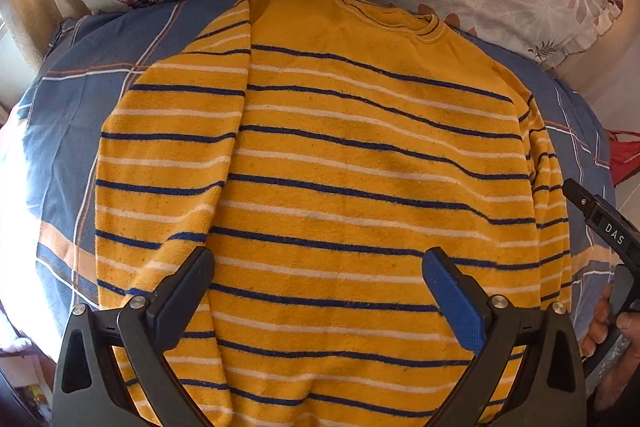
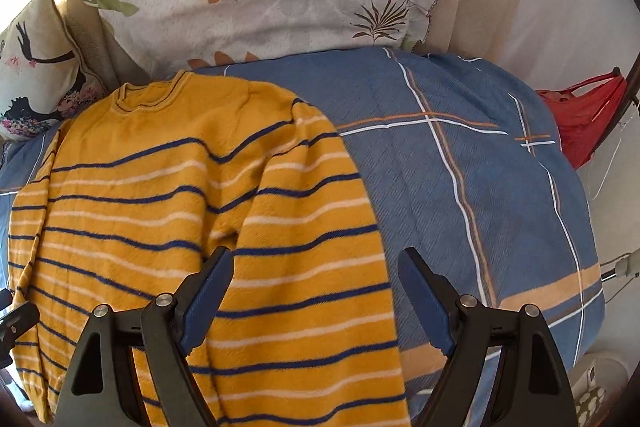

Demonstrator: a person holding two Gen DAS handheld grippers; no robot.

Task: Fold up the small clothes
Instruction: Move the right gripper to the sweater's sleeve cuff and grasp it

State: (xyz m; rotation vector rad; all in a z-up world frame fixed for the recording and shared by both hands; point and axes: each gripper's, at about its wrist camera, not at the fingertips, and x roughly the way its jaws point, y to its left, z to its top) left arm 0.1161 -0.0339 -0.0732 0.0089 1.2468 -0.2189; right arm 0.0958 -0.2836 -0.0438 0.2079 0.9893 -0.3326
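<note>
Now both sleeves look tucked along the striped sweater [image 1: 360, 167] on the bed [image 2: 460, 167], left tongs [image 1: 320, 291] and right tongs [image 2: 316, 291] released and empty, so next comes gripping the hem to fold upward.

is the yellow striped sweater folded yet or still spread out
Mostly spread: the yellow striped sweater lies flat on the blue bedspread, neckline visible, sleeves lying along the body. No body fold yet.

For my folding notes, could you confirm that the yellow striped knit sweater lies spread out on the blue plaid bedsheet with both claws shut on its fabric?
Not quite: both claws are open and hold nothing. The left claw and right claw hover over the yellow striped knit sweater, as each wrist view shows. It does lie spread out on the blue plaid bedsheet.
</note>
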